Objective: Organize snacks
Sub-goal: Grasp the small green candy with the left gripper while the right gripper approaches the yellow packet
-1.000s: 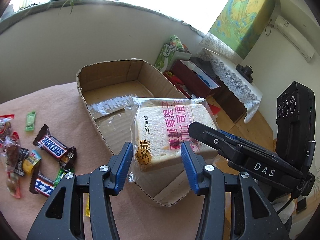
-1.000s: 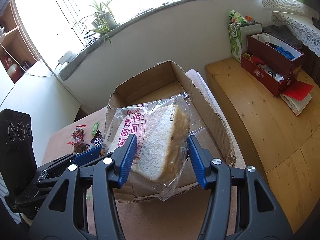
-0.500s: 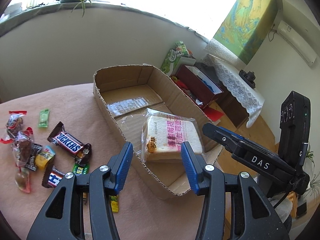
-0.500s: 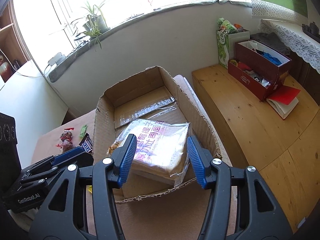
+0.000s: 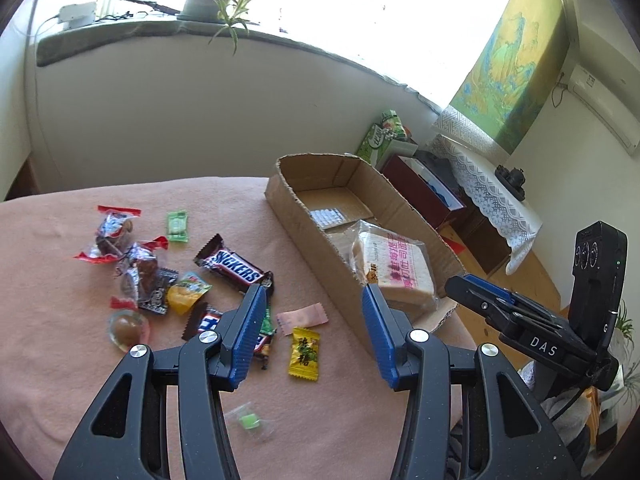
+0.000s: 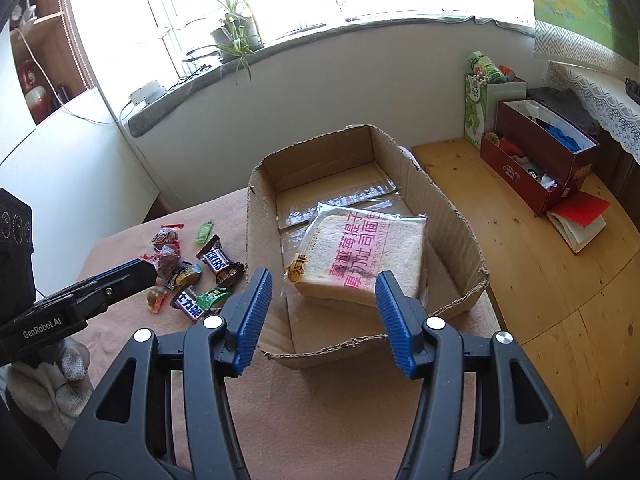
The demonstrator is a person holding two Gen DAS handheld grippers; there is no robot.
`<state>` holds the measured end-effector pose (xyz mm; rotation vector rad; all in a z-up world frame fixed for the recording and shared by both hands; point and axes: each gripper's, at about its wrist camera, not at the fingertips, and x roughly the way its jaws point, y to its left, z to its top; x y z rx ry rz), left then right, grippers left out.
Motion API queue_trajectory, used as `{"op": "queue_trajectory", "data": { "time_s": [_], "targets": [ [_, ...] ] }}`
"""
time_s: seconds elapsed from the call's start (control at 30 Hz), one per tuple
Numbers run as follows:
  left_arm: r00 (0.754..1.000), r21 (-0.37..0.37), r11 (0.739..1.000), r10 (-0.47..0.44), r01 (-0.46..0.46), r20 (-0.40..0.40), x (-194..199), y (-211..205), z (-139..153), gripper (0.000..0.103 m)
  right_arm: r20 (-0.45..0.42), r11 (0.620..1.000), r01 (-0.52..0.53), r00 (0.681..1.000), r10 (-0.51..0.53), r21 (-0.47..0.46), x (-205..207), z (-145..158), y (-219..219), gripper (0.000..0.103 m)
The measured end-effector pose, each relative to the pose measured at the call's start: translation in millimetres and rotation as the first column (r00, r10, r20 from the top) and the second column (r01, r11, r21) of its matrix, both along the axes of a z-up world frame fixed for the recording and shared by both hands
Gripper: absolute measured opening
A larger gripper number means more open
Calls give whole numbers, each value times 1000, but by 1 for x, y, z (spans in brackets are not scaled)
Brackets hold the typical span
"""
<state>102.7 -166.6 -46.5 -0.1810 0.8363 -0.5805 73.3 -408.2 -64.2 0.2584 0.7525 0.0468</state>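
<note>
While the bagged bread lay flat near the cardboard box's front edge, both the right gripper and left gripper hung spread and empty above the table; the left's fingers covered part of the scattered sweets.

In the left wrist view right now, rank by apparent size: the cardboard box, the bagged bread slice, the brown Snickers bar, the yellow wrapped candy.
1. Open brown cardboard box
2. Clear-bagged white bread slice with pink lettering
3. Brown Snickers bar
4. Yellow wrapped candy

The candy lies nearer the camera than the bar, so that last gap is unsure.
</note>
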Motion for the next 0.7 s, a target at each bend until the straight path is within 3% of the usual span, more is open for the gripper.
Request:
{"op": "queue_trajectory", "data": {
  "time_s": [0.3,0.57,0.7],
  "targets": [
    [997,23,997,71,-71,-20,-23,54,-16,47,-5,992,-128,992,128,15,-17,-7,56,56],
    [997,44,999,15,-12,-71,-50,52,-46,38,-86,982,-184,979,186,34,-13,-45,97,56],
    [995,52,998,-17,22,-97,-56,46,-59,34,-133,983,-176,975,180,40,-4,-63,106,44]
  ]
}}
